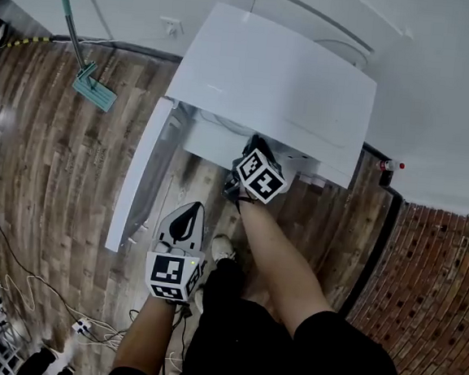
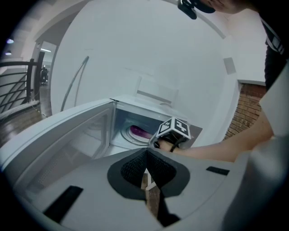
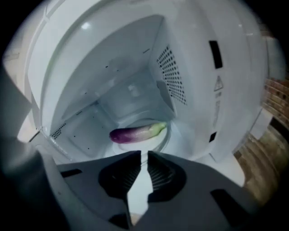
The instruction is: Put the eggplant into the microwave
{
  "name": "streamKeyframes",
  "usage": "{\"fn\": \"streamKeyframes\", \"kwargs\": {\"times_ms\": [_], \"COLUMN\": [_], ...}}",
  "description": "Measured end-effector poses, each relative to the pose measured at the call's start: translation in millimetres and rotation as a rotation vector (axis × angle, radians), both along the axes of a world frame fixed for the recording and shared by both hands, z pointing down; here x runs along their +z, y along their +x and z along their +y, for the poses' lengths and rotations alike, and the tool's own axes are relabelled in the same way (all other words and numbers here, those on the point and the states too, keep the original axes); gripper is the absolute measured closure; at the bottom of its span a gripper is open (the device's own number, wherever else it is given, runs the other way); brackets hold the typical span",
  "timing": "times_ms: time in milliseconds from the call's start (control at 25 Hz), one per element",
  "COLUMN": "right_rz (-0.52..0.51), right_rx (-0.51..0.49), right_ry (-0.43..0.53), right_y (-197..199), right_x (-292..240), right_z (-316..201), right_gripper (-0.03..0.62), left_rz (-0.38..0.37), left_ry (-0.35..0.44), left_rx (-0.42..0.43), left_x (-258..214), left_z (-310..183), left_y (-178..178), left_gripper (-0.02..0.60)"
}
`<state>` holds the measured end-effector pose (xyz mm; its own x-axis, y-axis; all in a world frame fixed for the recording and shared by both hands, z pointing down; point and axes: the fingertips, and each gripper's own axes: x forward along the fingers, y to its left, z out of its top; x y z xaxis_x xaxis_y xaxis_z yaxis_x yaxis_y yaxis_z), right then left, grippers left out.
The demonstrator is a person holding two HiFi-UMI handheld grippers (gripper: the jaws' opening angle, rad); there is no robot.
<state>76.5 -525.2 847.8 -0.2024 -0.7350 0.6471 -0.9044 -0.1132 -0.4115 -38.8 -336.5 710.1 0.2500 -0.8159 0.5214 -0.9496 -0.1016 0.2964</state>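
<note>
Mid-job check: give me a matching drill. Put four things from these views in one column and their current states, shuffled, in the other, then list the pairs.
Things:
1. eggplant
2. microwave door
3. left tool
4. right tool

States:
A. jaws together, nothing between them
B. lies inside the microwave
C. swung open
D. jaws slightly apart, empty, facing the cavity

Pairs: 1-B; 2-C; 3-A; 4-D

I log the eggplant [image 3: 135,133] as deep purple, fading to pale green at one end. Microwave [image 3: 113,67] is white inside and out. Left gripper [image 2: 146,155] and right gripper [image 3: 143,155] are grey with black ribbed pads [image 3: 118,173]. Marker cubes [image 1: 260,175] carry black-and-white squares. Floor [image 1: 50,150] is brown wood plank, wall [image 1: 442,282] red-brown brick.
</note>
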Motion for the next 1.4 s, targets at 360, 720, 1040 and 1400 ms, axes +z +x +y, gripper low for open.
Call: {"fn": "streamKeyframes", "kwargs": {"times_ms": [360, 720, 1040, 1400], "right_rz": [0.079, 0.222, 0.172, 0.182], "right_rx": [-0.456, -0.570, -0.527, -0.616], "right_ry": [0.153, 0.538, 0.627, 0.699], "right_y": [-6.4, -5.0, 15.1, 13.5], "right_x": [-118.5, -355.5, -478.6, -522.7], "right_z": [112.8, 115.6, 86.9, 82.8], "right_gripper": [0.582, 0.582, 0.582, 0.582], "left_rz": [-0.020, -0.029, -0.091, -0.134], "left_ry": [0.010, 0.110, 0.209, 0.285], "left_rx": [-0.048, -0.088, -0.103, -0.122], "left_x": [-66.7, -197.6, -309.9, -364.5], "left_z": [-7.5, -22.3, -51.7, -72.1], "left_y": [-1.8, 17.0, 32.2, 47.8], "left_gripper": [0.581, 0.581, 0.581, 0.581]}}
